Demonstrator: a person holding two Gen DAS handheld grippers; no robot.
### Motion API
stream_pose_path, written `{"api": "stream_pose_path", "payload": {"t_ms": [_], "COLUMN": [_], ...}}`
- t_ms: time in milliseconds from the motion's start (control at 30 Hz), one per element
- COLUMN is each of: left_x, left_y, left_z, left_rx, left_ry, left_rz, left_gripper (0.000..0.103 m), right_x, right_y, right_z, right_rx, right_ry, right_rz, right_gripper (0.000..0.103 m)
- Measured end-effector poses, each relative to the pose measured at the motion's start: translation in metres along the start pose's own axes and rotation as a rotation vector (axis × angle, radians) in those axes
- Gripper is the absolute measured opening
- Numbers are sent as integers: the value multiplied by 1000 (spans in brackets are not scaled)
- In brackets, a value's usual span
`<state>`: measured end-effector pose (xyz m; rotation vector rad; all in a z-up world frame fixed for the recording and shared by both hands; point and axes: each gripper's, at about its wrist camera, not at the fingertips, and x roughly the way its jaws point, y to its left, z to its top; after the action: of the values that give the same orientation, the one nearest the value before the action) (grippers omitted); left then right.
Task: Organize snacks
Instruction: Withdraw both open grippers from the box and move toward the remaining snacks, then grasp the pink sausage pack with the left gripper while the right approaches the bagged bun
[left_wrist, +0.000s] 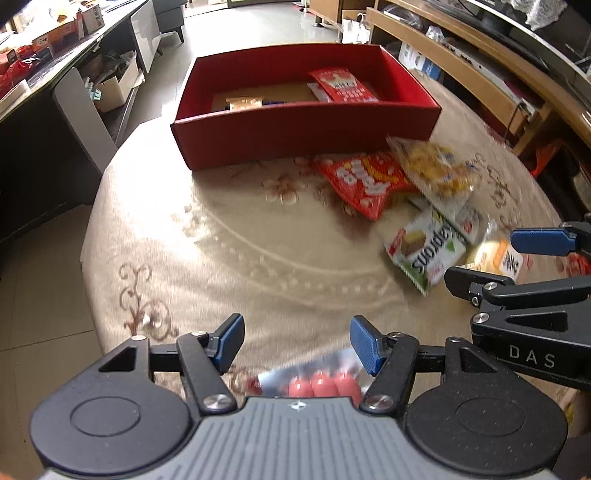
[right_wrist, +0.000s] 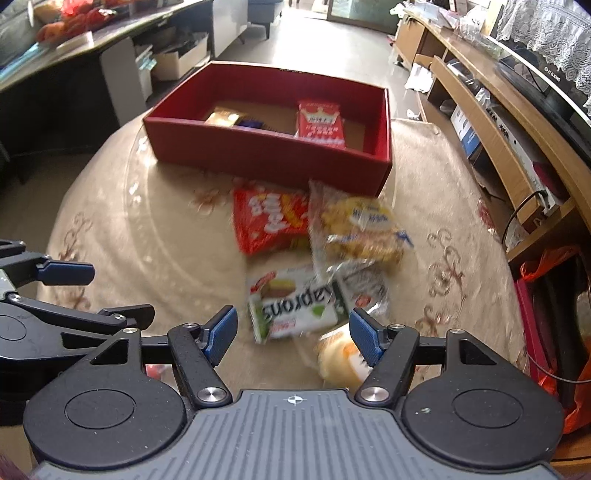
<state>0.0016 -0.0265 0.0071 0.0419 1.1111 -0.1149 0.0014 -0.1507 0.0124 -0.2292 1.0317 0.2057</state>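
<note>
A red open box (left_wrist: 303, 129) (right_wrist: 258, 151) stands at the far side of the round table and holds a red packet (left_wrist: 341, 85) (right_wrist: 320, 120) and a gold packet (right_wrist: 221, 118). Loose snacks lie in front of it: a red bag (left_wrist: 364, 181) (right_wrist: 269, 219), a clear bag of yellow snacks (left_wrist: 436, 170) (right_wrist: 354, 225), a green-and-white wafer pack (left_wrist: 424, 251) (right_wrist: 295, 310) and an orange-and-cream packet (left_wrist: 498, 258) (right_wrist: 340, 354). My left gripper (left_wrist: 297, 343) is open above a pack of red sausages (left_wrist: 321, 384). My right gripper (right_wrist: 293, 336) is open over the near snacks.
A beige floral cloth (left_wrist: 221, 240) covers the table. A dark counter with clutter (left_wrist: 44, 55) stands to the left, a wooden shelf unit (right_wrist: 498, 122) to the right. Tiled floor (left_wrist: 243, 33) lies beyond the box.
</note>
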Motion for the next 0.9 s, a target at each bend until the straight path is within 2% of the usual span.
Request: {"api": "stream_pose_path", "payload": {"t_ms": [467, 600, 700, 900], "left_x": [0, 2, 3, 5], "left_y": [-15, -20, -27, -37], "left_z": [-30, -34, -40, -43], "left_rx": [105, 128, 154, 192], "left_ry": [42, 52, 71, 70], "left_rz": [-11, -20, -61, -63], "left_gripper": [58, 59, 60, 60], "right_x": [-4, -5, -5, -6], "right_y": [6, 3, 3, 5], "right_z": [-32, -37, -40, -43], "right_rx": [-32, -33, -32, -55], "right_ry": [45, 54, 58, 58], "right_rz": [8, 14, 42, 52], "right_gripper": [74, 74, 77, 77]}}
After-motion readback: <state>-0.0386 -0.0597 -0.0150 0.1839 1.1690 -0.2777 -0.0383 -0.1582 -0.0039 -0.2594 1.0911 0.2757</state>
